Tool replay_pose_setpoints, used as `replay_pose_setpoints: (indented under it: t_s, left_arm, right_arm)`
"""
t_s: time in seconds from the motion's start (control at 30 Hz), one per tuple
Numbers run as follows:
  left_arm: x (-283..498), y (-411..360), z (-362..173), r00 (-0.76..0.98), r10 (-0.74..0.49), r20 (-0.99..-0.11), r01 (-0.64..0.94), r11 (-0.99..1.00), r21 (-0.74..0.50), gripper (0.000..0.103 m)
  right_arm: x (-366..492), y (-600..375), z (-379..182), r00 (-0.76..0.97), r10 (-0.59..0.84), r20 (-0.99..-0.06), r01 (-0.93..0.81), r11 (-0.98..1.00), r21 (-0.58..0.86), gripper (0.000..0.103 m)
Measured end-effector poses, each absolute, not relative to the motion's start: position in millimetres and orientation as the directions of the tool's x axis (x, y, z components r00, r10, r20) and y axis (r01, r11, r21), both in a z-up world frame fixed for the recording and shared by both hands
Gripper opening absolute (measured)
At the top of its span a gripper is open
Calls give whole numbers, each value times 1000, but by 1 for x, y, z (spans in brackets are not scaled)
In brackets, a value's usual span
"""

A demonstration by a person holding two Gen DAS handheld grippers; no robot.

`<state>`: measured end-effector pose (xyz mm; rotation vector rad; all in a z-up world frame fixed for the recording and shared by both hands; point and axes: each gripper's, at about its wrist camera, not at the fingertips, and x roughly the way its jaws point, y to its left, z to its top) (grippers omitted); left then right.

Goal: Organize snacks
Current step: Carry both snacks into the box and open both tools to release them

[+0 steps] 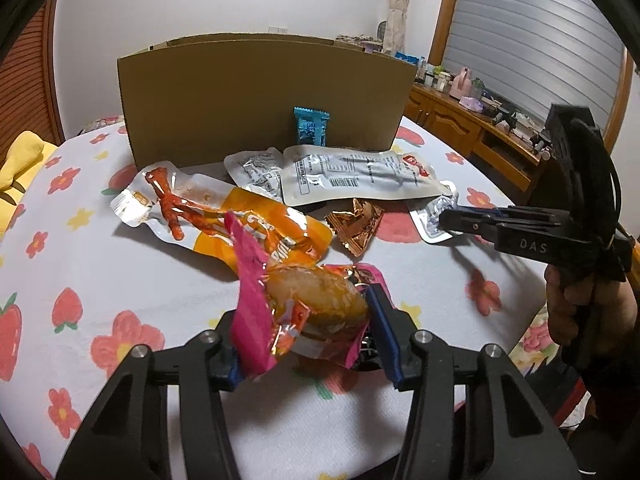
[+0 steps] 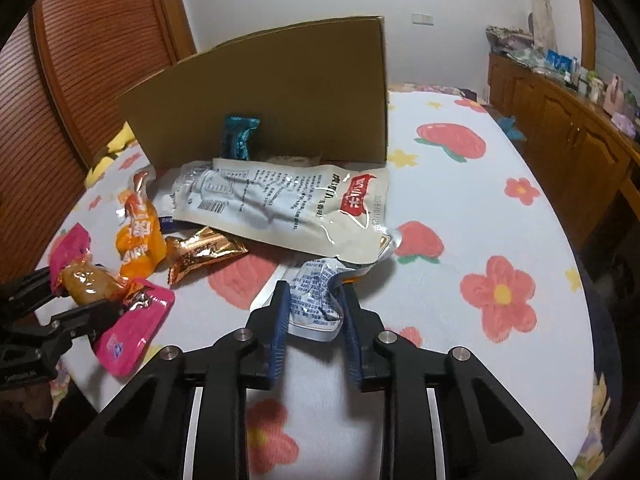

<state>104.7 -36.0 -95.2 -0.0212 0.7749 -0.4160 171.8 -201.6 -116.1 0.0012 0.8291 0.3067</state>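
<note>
My left gripper [image 1: 308, 320] is shut on a pink snack packet [image 1: 312, 300] with a golden bun inside, lifted a little above the floral cloth. The right wrist view shows the left gripper [image 2: 80, 300] and its pink snack packet [image 2: 132, 320] at the far left. My right gripper [image 2: 314, 308] is shut on a small white sachet [image 2: 316, 296] with blue print, at the pile's right end; from the left wrist, the right gripper [image 1: 450, 220] pinches the small white sachet [image 1: 428, 222]. A tall cardboard box [image 1: 264, 92] stands behind the pile.
Loose on the cloth lie an orange pouch [image 1: 224, 216], a copper wrapper [image 1: 354, 226], a large white pouch [image 2: 280, 204] and a silver pouch [image 1: 256, 168]. A blue packet [image 2: 239, 138] leans on the box. Wooden cabinets [image 2: 568, 132] line the right.
</note>
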Motion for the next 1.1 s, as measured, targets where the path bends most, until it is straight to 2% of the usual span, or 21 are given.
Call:
replay_pose_setpoints:
  t_s: [0.2, 0.67, 1.1]
  left_arm:
    - [104, -31, -93, 645, -372, -668, 350, 920, -174, 49]
    - [102, -25, -83, 670, -362, -648, 339, 926, -167, 49]
    - [104, -17, -63, 706, -349, -617, 329, 932, -150, 49]
  right_arm:
    - [162, -211, -115, 623, 296, -724, -274, 950, 152, 23]
    - [141, -250, -106, 662, 225, -715, -214, 971, 107, 22]
    - [137, -244, -86, 693, 259, -673, -248, 962, 115, 22]
